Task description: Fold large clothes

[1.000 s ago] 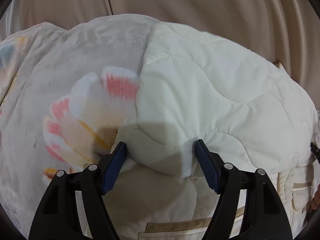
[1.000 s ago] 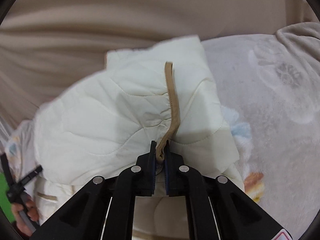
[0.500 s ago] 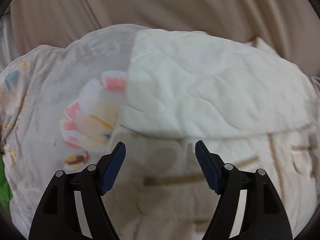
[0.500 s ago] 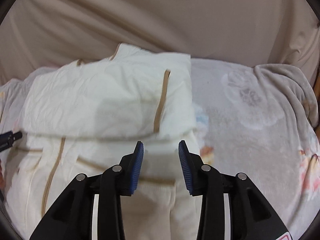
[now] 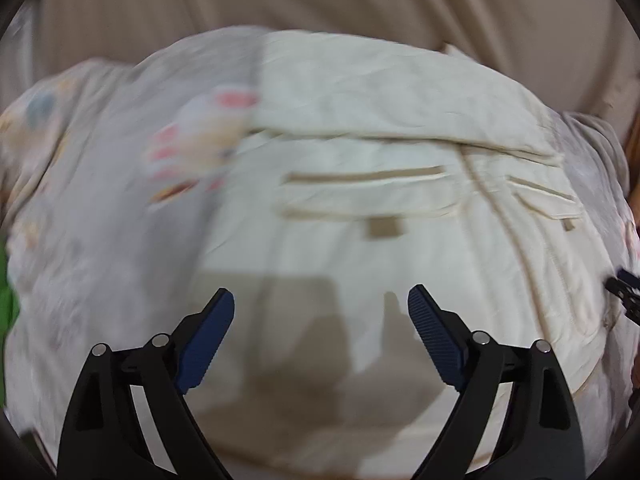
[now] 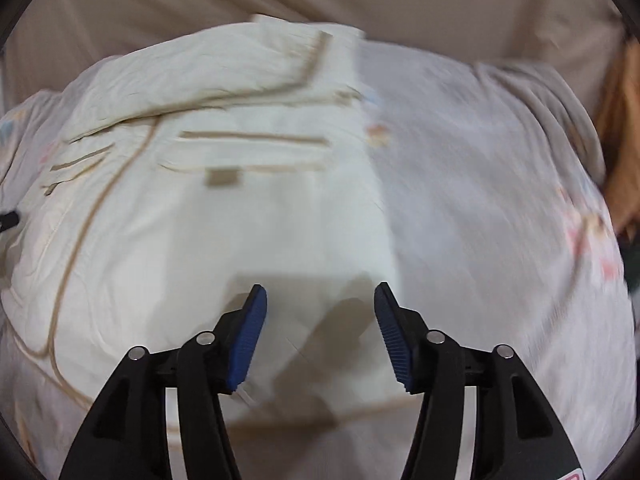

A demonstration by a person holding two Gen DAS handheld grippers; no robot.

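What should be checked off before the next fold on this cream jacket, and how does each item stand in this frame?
1. Left gripper open, nothing held: ok.
2. Right gripper open, nothing held: ok.
3. Cream jacket lying on the floral blanket, top section folded down above the pocket flaps: ok.
4. Fold edge straight and flat: cannot tell, both views are blurred.
5. Bottom hem reachable for the next grasp: ok, it lies just ahead of the right gripper.
6. Sleeves tucked in: cannot tell, none is clearly visible.
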